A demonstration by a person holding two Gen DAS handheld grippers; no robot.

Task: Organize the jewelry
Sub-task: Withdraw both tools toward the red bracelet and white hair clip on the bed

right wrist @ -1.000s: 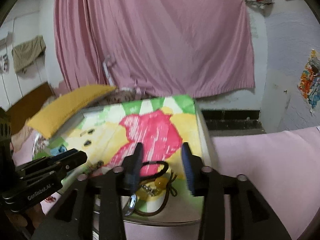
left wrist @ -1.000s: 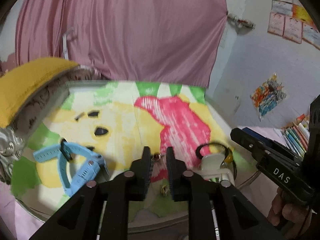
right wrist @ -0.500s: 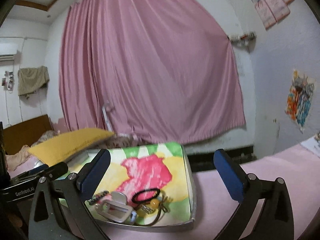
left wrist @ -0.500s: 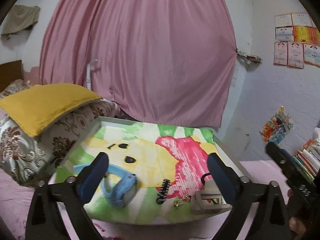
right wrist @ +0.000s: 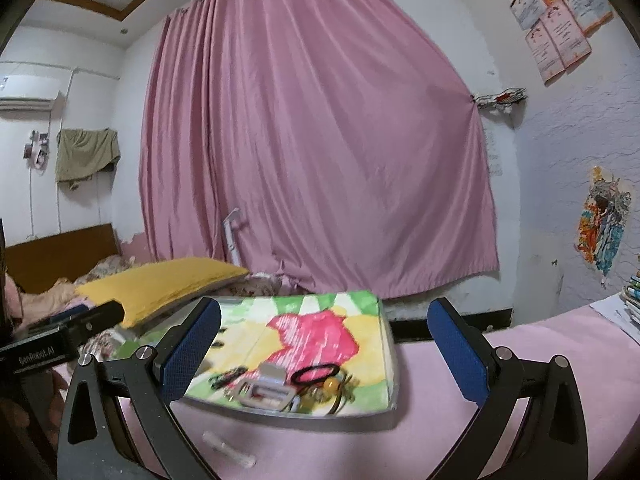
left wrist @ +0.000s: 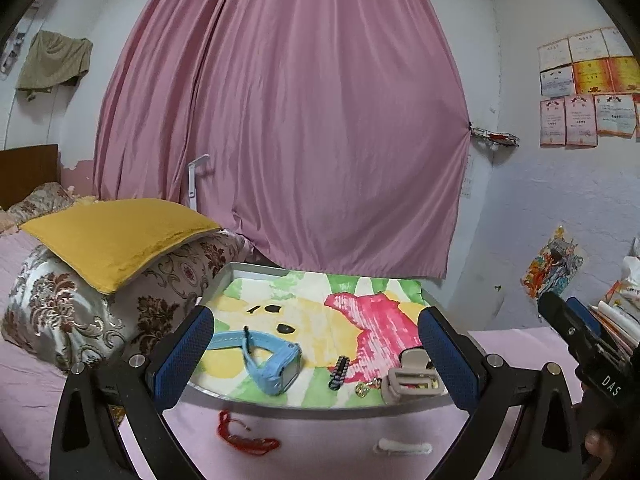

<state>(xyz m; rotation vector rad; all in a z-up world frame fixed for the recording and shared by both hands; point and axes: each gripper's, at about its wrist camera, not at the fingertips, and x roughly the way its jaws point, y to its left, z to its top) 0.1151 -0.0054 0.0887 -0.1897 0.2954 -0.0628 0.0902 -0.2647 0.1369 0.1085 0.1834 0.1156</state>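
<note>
Left wrist view: both your grippers, left gripper and right gripper, stand wide apart, empty. Reach carelessly for the red cord and you may nudge the tray, scattering the small earrings.

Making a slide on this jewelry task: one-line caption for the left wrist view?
Open left gripper above a tray holding a blue watch and hair clip.

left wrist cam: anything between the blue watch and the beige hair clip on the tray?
Yes: in the left wrist view, a small dark beaded piece and a gold trinket lie between blue watch and beige hair clip.
</note>
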